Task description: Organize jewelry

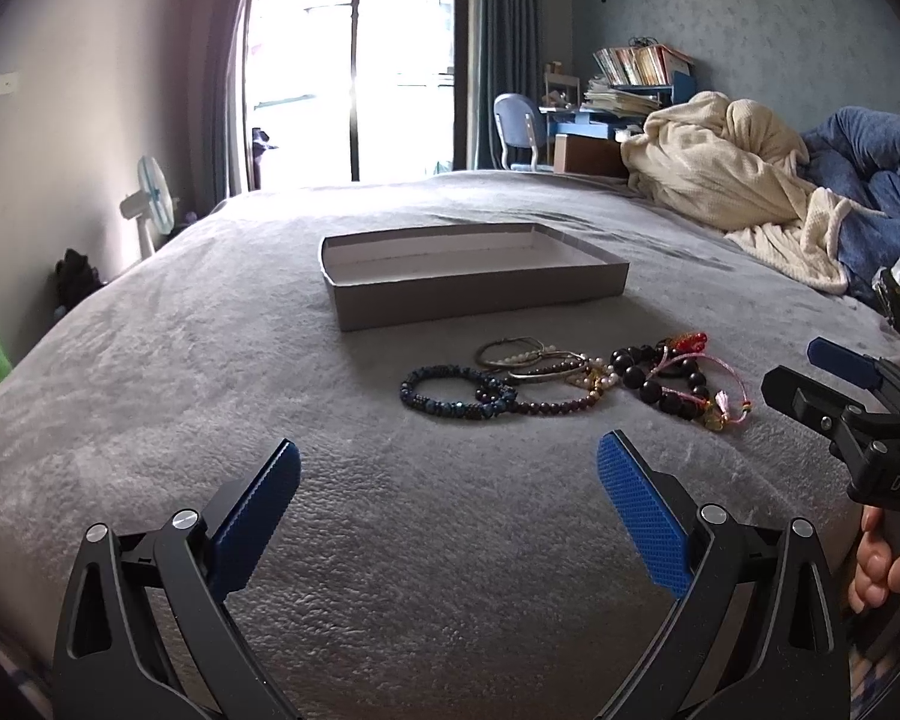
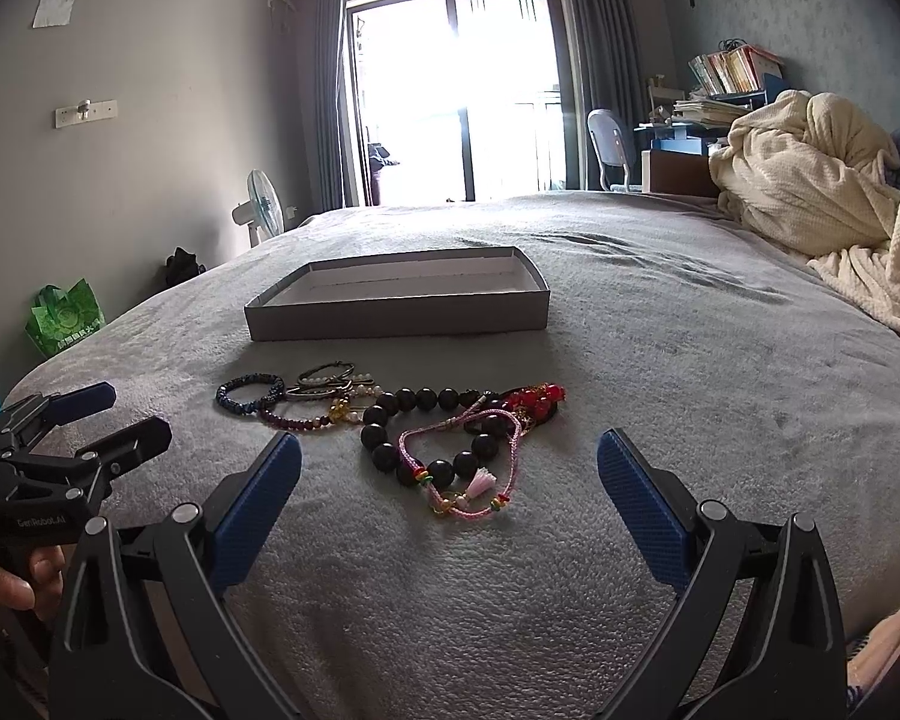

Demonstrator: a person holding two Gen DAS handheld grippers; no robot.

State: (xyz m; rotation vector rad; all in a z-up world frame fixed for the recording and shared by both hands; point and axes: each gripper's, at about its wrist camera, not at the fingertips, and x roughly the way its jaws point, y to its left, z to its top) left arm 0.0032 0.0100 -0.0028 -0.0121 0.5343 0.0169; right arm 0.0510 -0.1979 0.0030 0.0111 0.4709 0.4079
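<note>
Both pairs of blue pads stand wide apart and hold nothing: the left gripper (image 1: 449,468) and the right gripper (image 2: 449,462) hover low over the grey bed (image 1: 390,540). Just ahead, the jewelry sits in one tangled cluster: blue bead bracelet (image 1: 444,393), metal bangles (image 1: 522,357), dark bead strand (image 2: 426,432), pink cord with tassel (image 2: 480,480). Beyond them the shallow box (image 1: 480,294) looks empty. By my read, nothing is sorted yet and every piece remains.
</note>
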